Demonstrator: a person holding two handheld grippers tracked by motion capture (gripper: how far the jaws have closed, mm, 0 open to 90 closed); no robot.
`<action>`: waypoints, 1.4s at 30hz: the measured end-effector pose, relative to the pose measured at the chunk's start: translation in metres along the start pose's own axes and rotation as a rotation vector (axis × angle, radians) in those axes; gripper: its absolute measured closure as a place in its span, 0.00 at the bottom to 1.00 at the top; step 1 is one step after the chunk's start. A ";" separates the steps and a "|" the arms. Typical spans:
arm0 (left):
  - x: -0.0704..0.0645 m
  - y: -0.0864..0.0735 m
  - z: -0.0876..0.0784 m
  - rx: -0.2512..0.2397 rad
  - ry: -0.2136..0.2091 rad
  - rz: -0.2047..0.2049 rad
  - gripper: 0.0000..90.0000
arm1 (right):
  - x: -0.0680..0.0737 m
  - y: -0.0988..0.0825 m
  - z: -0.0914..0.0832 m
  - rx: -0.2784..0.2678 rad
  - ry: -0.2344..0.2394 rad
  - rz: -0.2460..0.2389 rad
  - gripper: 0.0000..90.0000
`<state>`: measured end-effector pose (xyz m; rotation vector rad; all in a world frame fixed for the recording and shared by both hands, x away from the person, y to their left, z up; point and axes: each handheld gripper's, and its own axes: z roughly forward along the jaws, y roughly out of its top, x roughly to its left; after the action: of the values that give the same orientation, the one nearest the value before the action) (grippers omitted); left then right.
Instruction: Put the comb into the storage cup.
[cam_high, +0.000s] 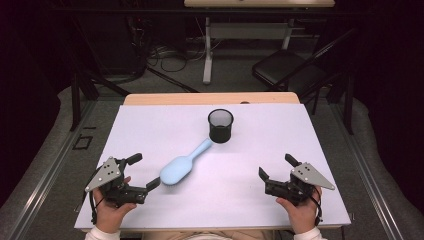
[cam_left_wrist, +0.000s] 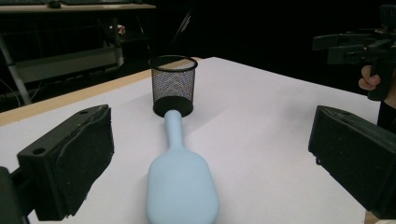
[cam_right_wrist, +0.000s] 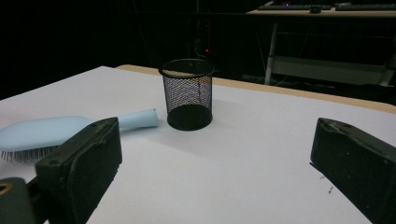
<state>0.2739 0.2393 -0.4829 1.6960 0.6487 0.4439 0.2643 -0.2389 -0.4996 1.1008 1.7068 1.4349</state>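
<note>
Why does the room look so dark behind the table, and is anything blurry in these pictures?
High view: light falls on the white table, the room behind stays dim. Left gripper view: the blue hairbrush looks soft up close, the mesh cup sharper. Right gripper view: the cup casts a faint shadow; background nearly black.

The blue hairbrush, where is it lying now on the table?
In the high view, the blue hairbrush lies bristles down, left of centre on the white table, its handle tip toward the black mesh cup.

I see left gripper (cam_high: 143, 171) low at near left, jaws wide apart, nothing between. Right gripper (cam_high: 276, 167) at near right, jaws also wide, nothing held. Both hands grip from below.
</note>
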 end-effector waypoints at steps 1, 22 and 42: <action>0.000 0.000 0.000 0.000 0.000 0.000 0.00 | 0.000 -0.001 0.001 0.002 0.000 -0.003 0.02; 0.005 0.008 0.012 0.068 0.037 -0.062 0.00 | 0.002 -0.002 0.005 0.019 -0.010 -0.011 0.04; 0.011 0.030 0.032 0.106 0.073 -0.076 0.17 | -0.003 -0.004 0.003 0.028 -0.032 0.018 0.06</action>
<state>0.3074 0.2176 -0.4614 1.7554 0.7996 0.4259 0.2680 -0.2407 -0.5042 1.1505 1.7034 1.4007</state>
